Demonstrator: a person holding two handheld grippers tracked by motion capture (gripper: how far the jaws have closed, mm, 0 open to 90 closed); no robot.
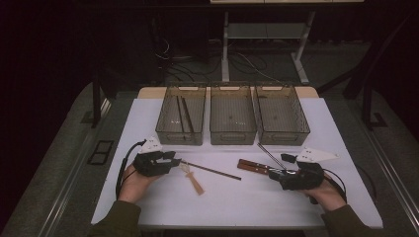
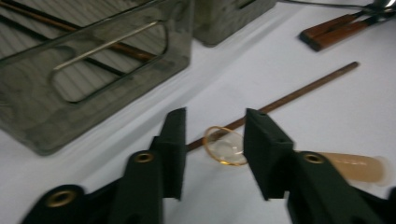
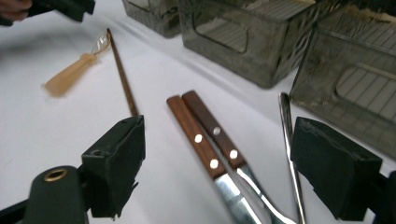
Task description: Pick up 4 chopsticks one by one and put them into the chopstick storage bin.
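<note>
A brown chopstick (image 1: 211, 170) lies on the white table (image 1: 232, 202), and a small spoon (image 1: 192, 180) with a tan handle and a clear bowl lies beside its left end. My left gripper (image 1: 174, 159) is at that end. In the left gripper view the chopstick (image 2: 299, 93) and the spoon bowl (image 2: 226, 147) lie between the jaws of the left gripper (image 2: 215, 114), which stand apart without pressing on either. My right gripper (image 1: 282, 166) is open over two wood-handled utensils (image 1: 254, 167) and a thin metal rod (image 1: 269, 154). The right gripper (image 3: 219, 123) has its jaws wide around the handles (image 3: 205, 135) and the rod (image 3: 289, 140).
Three clear bins stand in a row at the back: the left bin (image 1: 181, 134) holds dark chopsticks, and the middle bin (image 1: 232, 134) and right bin (image 1: 284, 133) stand beside it. The left bin's wall (image 2: 93, 79) is close to my left gripper.
</note>
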